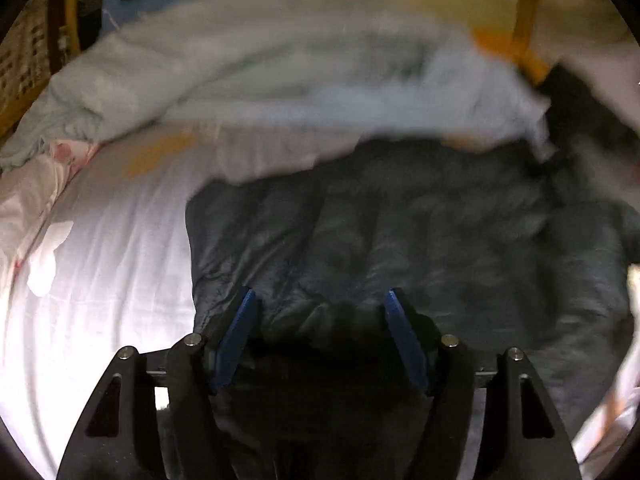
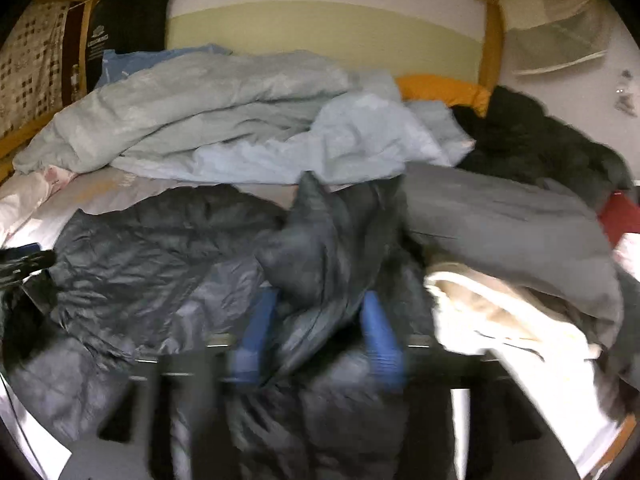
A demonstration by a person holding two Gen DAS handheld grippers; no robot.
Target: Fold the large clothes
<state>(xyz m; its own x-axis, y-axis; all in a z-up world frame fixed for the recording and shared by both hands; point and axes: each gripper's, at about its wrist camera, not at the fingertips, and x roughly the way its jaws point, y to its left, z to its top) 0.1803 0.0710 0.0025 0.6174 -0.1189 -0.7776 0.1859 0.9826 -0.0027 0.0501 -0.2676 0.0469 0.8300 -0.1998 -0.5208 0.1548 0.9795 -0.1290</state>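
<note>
Dark grey quilted puffer jacket lies spread on the white bed sheet, filling the middle and right of the left wrist view, its near hem running under the left gripper. That gripper's blue-padded jaws stand apart with a fold of the jacket's edge bunched between them; whether the pads actually press on the cloth is hard to say, since the fabric there falls into deep shadow. In the right wrist view the same jacket is crumpled, and a puffy fold, perhaps a sleeve, rises between the jaws of the right gripper. The blue fingers are smeared by motion blur, so I cannot tell whether they clench the fold or merely flank it.

Behind the jacket a pale grey-blue duvet lies heaped along the far side of the bed, blurred in the left view. To the right sit a folded grey garment over a cream one, and a black fluffy heap whose nature is unclear. A red item is cut off at the frame edge (only a corner shows). A wooden bed frame post stands against the wall
</note>
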